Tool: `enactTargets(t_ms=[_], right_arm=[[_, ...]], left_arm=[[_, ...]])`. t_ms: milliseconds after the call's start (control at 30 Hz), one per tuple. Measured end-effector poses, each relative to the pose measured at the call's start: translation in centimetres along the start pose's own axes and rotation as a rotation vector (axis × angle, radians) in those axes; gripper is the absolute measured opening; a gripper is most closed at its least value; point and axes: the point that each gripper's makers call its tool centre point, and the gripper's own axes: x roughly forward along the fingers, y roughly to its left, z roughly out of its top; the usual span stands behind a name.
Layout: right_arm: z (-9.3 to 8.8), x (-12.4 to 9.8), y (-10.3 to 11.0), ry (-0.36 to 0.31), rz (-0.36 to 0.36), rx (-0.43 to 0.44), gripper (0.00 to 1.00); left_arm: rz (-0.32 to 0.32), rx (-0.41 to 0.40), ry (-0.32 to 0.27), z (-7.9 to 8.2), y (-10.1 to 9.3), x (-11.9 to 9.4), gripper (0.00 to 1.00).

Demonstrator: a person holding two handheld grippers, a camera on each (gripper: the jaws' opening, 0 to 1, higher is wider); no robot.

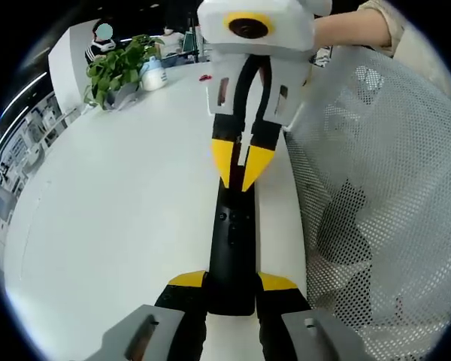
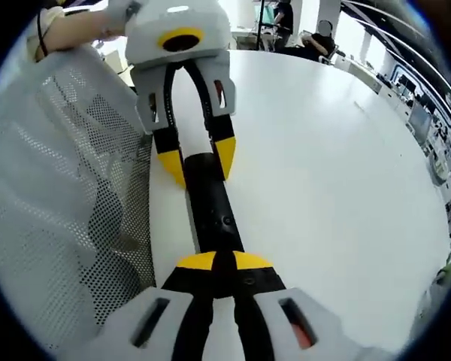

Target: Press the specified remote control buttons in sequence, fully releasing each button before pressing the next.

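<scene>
A long black remote [image 1: 233, 241] lies lengthwise near the edge of the white table [image 1: 113, 210]. My left gripper [image 1: 233, 282] is shut on its near end, one yellow fingertip on each side. My right gripper [image 1: 242, 162] comes in from the top of the left gripper view, shut, its yellow tips together and pointing down at the remote's far end. In the right gripper view, the right gripper [image 2: 224, 262] has its closed tips over the remote [image 2: 210, 199], whose small buttons show just ahead. The left gripper [image 2: 199, 160] clamps the other end. Whether the tips are pressing on the remote is hidden.
A white mesh chair back [image 1: 376, 210] stands close along the table edge beside the remote, also seen as the mesh chair back [image 2: 52, 188]. A potted plant [image 1: 120, 68] and a white bottle [image 1: 154, 74] sit at the far end. A person's hand [image 2: 75, 26] holds the left gripper.
</scene>
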Motion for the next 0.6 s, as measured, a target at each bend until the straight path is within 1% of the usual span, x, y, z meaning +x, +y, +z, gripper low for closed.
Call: enactTargets(t_ms=[200, 333, 467, 600], right_arm=[[0.40, 0.27, 0.08, 0.017, 0.018, -0.016, 0.06], [0.69, 0.45, 0.17, 0.014, 0.020, -0.025, 0.04], [0.85, 0.58, 0.34, 0.031, 0.026, -0.070, 0.03], [0.85, 0.70, 0.44, 0.080, 0.026, -0.150, 0.03]], left_arm=[[-0.001, 0.001, 0.000, 0.01, 0.00, 0.00, 0.25], [-0.001, 0.000, 0.000, 0.01, 0.00, -0.01, 0.25], [-0.001, 0.000, -0.002, 0.00, -0.01, -0.03, 0.25], [-0.002, 0.002, -0.001, -0.01, -0.03, -0.04, 0.25]])
